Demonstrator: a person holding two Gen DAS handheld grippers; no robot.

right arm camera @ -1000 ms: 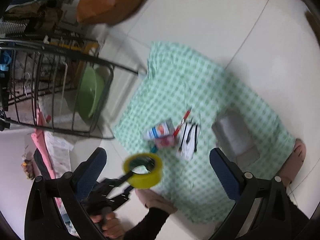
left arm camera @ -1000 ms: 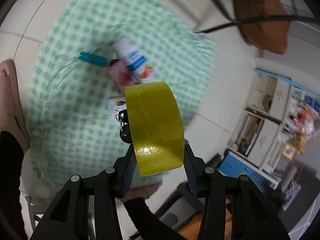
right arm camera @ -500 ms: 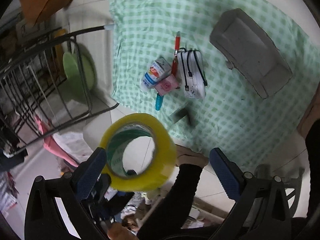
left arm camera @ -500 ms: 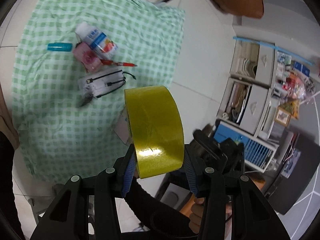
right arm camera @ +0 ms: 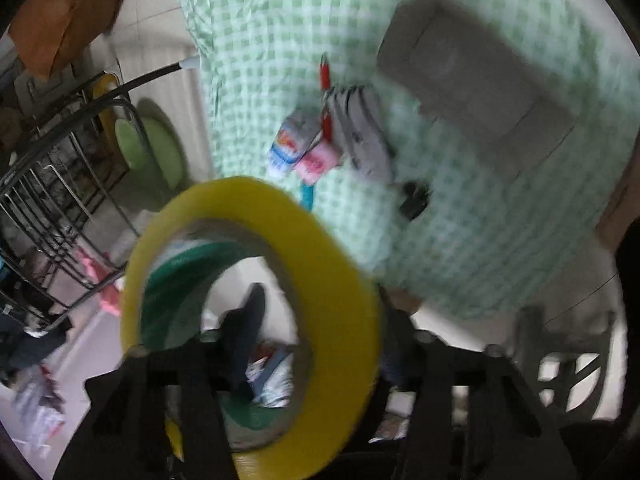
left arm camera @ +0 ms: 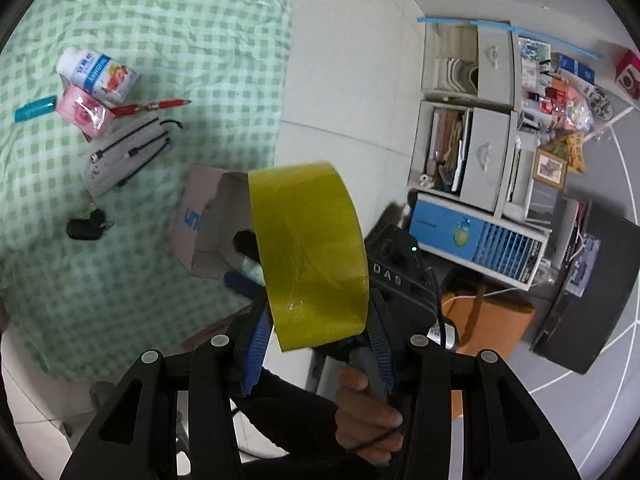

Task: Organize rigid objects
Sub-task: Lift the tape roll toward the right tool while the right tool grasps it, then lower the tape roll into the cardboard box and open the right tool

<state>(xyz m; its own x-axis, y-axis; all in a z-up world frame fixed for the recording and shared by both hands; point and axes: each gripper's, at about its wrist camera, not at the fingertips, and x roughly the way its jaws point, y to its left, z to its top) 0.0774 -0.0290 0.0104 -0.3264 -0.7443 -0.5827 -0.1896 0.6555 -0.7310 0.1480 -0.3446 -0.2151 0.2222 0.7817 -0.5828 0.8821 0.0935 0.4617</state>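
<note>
Handing over: left tongs (left arm camera: pixel 316 332) still clamping the yellow tape roll (left arm camera: pixel 308 256); right tongs (right arm camera: pixel 304 360) now closing around it, grip unclear.

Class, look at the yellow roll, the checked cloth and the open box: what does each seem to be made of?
Tape roll: glossy plastic film, probably packing tape, going by its sheen and highlight; the core looks brown, likely card. Checked cloth: soft woven fabric, matte, wrinkled at the edges. Open box: dull brown cardboard with a torn flap edge and blue print.
</note>
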